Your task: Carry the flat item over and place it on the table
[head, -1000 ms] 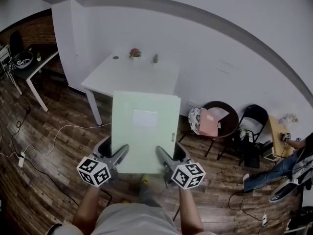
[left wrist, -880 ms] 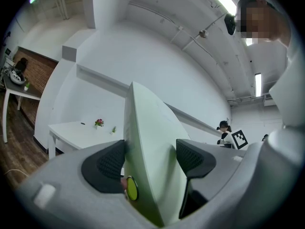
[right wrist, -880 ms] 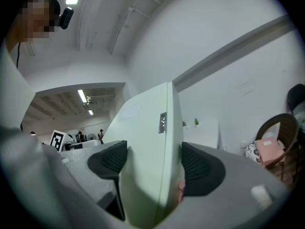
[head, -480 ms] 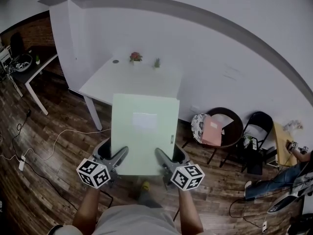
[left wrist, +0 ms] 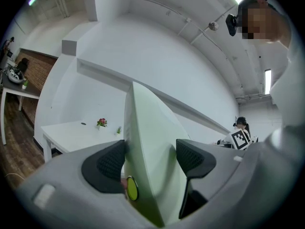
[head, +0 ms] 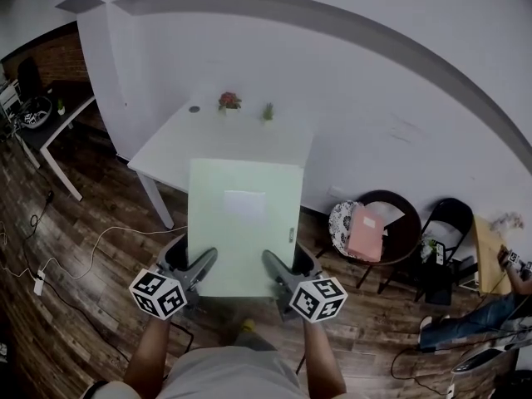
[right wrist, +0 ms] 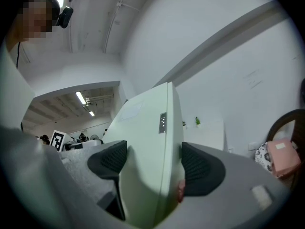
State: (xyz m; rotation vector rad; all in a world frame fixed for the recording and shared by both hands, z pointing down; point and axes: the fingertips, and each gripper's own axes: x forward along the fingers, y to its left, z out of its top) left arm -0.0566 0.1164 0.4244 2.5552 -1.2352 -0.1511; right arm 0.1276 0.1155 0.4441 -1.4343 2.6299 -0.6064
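A pale green flat folder point(head: 243, 223) with a white label is held level in front of me, above the floor, its far edge over the near edge of the white table point(head: 174, 144). My left gripper point(head: 194, 266) is shut on the folder's near left edge point(left wrist: 147, 166). My right gripper point(head: 277, 266) is shut on its near right edge point(right wrist: 152, 171), beside a small clasp point(right wrist: 163, 122). The folder hides part of the table's near side.
Two small potted plants point(head: 230, 101) and a small dark disc point(head: 194, 109) stand at the table's far edge by the white wall. A dark desk point(head: 46, 119) is at far left. Chairs point(head: 378, 231) with a pink item stand at right. Cables point(head: 75, 252) trail over the wooden floor.
I have moved closer to the white table with the folder held in both grippers. The chairs have slid to the right in the head view.
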